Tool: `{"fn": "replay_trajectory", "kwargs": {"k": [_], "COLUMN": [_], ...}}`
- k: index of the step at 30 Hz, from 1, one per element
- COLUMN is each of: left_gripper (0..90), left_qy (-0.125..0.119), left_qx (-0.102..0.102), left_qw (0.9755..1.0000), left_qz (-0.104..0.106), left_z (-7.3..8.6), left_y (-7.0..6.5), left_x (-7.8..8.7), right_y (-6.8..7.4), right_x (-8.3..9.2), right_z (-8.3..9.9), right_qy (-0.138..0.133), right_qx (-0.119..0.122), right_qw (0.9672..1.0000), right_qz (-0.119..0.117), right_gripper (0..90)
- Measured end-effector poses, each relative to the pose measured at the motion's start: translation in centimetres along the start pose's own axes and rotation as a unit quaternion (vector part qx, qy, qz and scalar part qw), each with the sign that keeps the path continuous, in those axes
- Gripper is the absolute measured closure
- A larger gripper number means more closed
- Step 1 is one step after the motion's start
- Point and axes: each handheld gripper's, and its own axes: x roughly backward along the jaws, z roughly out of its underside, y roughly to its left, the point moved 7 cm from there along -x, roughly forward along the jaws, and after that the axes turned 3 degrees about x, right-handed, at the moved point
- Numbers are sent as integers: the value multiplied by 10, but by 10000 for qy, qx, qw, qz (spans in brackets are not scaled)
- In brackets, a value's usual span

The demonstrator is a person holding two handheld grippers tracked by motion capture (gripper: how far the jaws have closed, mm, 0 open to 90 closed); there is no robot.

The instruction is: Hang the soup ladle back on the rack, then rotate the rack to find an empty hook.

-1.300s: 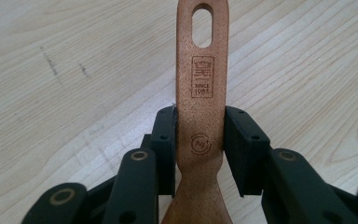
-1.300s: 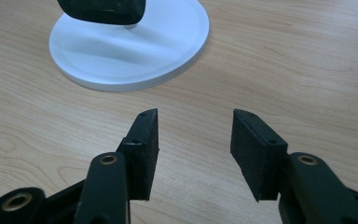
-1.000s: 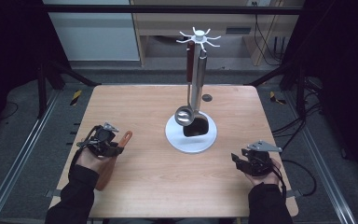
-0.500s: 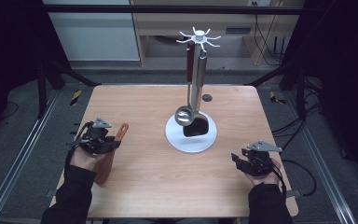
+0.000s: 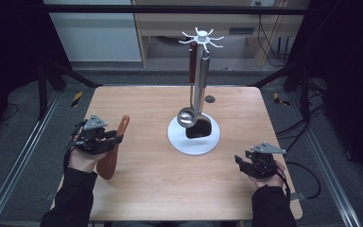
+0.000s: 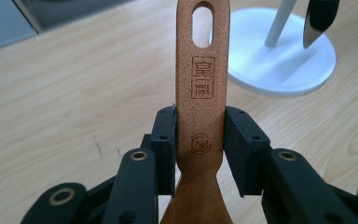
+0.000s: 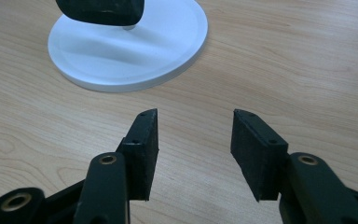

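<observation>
Currently left gripper (image 6: pixel 199 140) clamps the wooden spatula (image 6: pixel 201 98) by its handle, pads on both edges; hanging hole ahead of the jaws, blade trailing behind them, clear of the table (image 5: pixel 142 194); white utensil stand (image 5: pixel 194 137) ahead and to its right; right gripper (image 7: pixel 195 140) open, jaws empty, resting near the stand's base.

Brown wooden spatula (image 6: pixel 200 93), slotted handle fwd, clamped mid-handle, raised off table.

High view overlooks the table (image 5: pixel 146 189); tool views sit close above it.
</observation>
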Motion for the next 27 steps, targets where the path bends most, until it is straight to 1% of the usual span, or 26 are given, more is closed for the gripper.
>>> {"fn": "replay_trajectory", "kwargs": {"k": [4,8,12,13,15,16,17,21,24,27], "left_gripper": [653,653,653,653,653,653,653,653,653,653], "left_qy": [-330,-446,-637,-648,-758,-774,-844,-938,-1035,-1167], "left_qx": [13,42,69,69,87,70,62,61,39,21], "left_qw": [9994,9990,9979,9978,9970,9969,9963,9954,9944,9929], "left_qz": [38,79,106,112,119,114,112,183,197,236], "left_z": [-7,-11,-16,-17,-20,-21,-22,-28,-32,-39], "left_y": [-2,-5,-6,-7,-8,-9,-10,-13,-15,-17], "left_x": [7,10,15,16,18,19,21,25,27,30], "right_y": [-2,-2,-2,-2,-2,-2,-2,-2,-3,-3], "right_x": [0,-1,-1,-1,-2,-1,-1,-2,-2,-1], "right_z": [0,1,1,1,1,1,1,1,0,0], "right_qy": [-24,-11,-19,-19,-21,-25,-26,-27,-21,-29], "right_qx": [2,-5,-4,7,11,12,8,11,6,-18], "right_qw": [10000,10000,10000,10000,10000,10000,10000,10000,10000,10000], "right_qz": [27,36,64,61,64,64,64,69,82,94], "right_gripper": [511,503,494,494,492,492,491,491,491,490]}}
